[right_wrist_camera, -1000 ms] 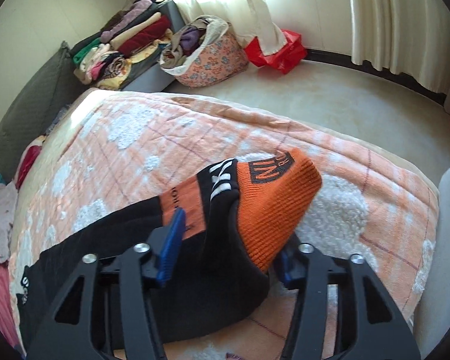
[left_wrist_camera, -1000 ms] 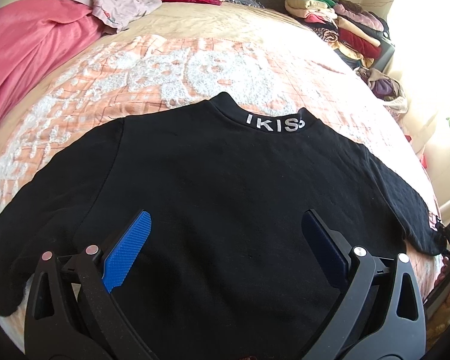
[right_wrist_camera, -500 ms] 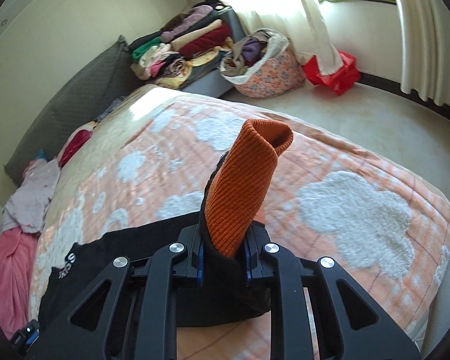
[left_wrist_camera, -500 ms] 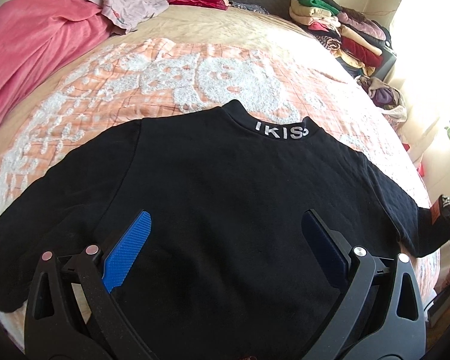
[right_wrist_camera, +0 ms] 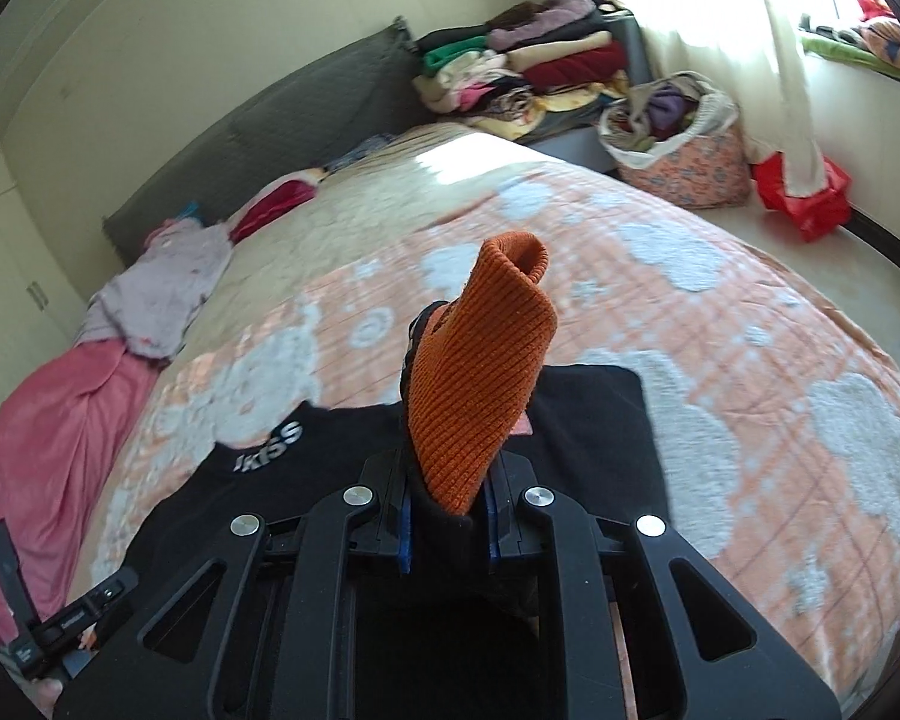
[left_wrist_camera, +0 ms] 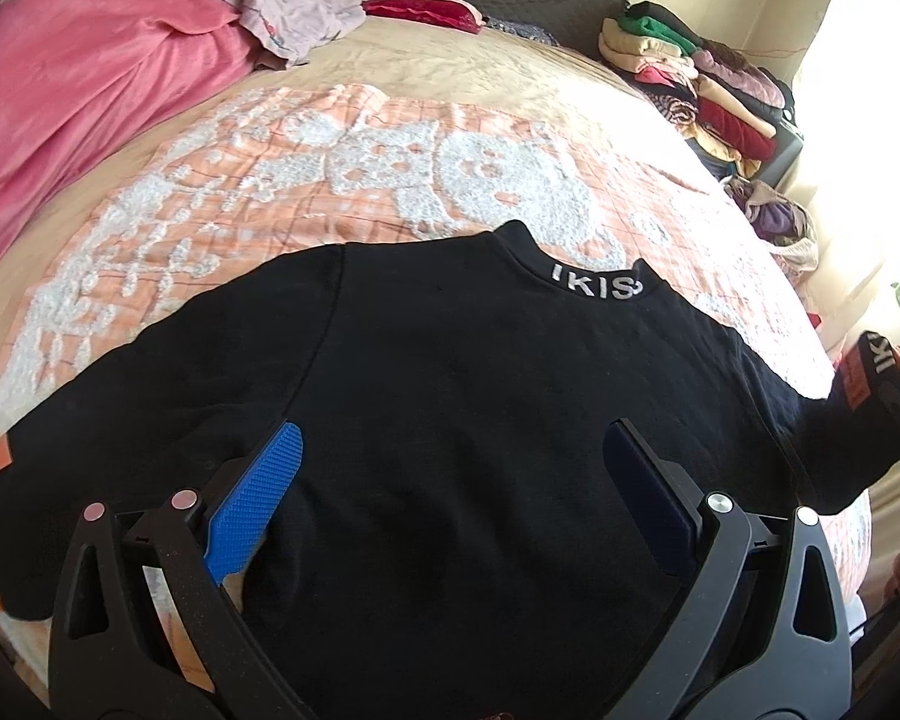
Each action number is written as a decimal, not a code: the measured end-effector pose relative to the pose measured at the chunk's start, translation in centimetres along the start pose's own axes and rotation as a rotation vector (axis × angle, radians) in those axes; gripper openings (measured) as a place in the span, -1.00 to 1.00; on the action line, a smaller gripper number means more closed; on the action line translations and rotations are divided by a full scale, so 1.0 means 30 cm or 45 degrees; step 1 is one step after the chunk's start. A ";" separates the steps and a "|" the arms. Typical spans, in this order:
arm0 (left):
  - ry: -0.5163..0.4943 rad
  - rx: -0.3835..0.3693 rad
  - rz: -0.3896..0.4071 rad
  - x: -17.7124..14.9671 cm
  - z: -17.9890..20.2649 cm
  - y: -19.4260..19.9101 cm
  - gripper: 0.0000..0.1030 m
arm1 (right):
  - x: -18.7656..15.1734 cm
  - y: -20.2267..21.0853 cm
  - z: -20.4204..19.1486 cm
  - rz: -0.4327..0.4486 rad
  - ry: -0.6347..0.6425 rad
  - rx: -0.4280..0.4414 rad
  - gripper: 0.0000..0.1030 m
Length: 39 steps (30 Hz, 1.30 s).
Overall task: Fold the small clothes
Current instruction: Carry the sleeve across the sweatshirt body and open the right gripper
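A black sweater (left_wrist_camera: 450, 372) with white "IKISS" lettering on its collar lies flat, back up, on the orange and white bedspread (left_wrist_camera: 342, 162). My left gripper (left_wrist_camera: 450, 438) hovers open over the sweater's lower body with nothing between its blue pads. My right gripper (right_wrist_camera: 448, 498) is shut on the sweater's right sleeve just behind the orange ribbed cuff (right_wrist_camera: 480, 384), which stands up above the jaws. The lifted sleeve end (left_wrist_camera: 858, 384) shows at the right edge of the left wrist view. The other sleeve (left_wrist_camera: 36, 480) lies spread to the left.
A pink blanket (left_wrist_camera: 72, 96) and a lilac garment (left_wrist_camera: 288, 6) lie at the bed's far left. Stacked folded clothes (right_wrist_camera: 528, 66) sit beyond the headboard corner. A floral basket of clothes (right_wrist_camera: 684, 144) and a red bag (right_wrist_camera: 804, 198) stand on the floor by the curtain.
My right gripper closed on the sleeve near the orange cuff, then lifted it off the bed and carried it in over the sweater. The left gripper drifted slightly and stayed open.
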State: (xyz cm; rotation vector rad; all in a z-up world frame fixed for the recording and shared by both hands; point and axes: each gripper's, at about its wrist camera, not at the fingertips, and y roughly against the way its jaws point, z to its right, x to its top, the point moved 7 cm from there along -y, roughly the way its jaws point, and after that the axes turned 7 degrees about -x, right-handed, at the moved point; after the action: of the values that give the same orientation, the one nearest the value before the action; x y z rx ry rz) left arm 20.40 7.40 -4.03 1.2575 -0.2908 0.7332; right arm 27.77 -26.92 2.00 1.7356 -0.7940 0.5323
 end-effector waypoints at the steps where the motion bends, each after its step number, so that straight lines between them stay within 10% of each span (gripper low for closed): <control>1: 0.004 0.000 0.002 0.000 -0.008 0.004 0.84 | -0.006 -0.003 -0.026 -0.006 0.011 0.013 -0.70; 26: 0.064 0.026 -0.032 -0.020 -0.158 0.028 0.84 | -0.215 -0.103 -0.625 -0.189 0.267 0.322 -0.47; 39: 0.161 -0.324 -0.088 -0.071 -0.070 -0.006 0.84 | -0.217 -0.088 -0.508 -0.181 0.200 0.304 -0.05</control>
State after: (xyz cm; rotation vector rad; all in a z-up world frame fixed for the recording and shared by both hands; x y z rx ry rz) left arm 18.55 8.59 -6.05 0.9714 -0.2284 0.6902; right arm 25.91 -10.33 0.30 1.9251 -0.5074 0.6783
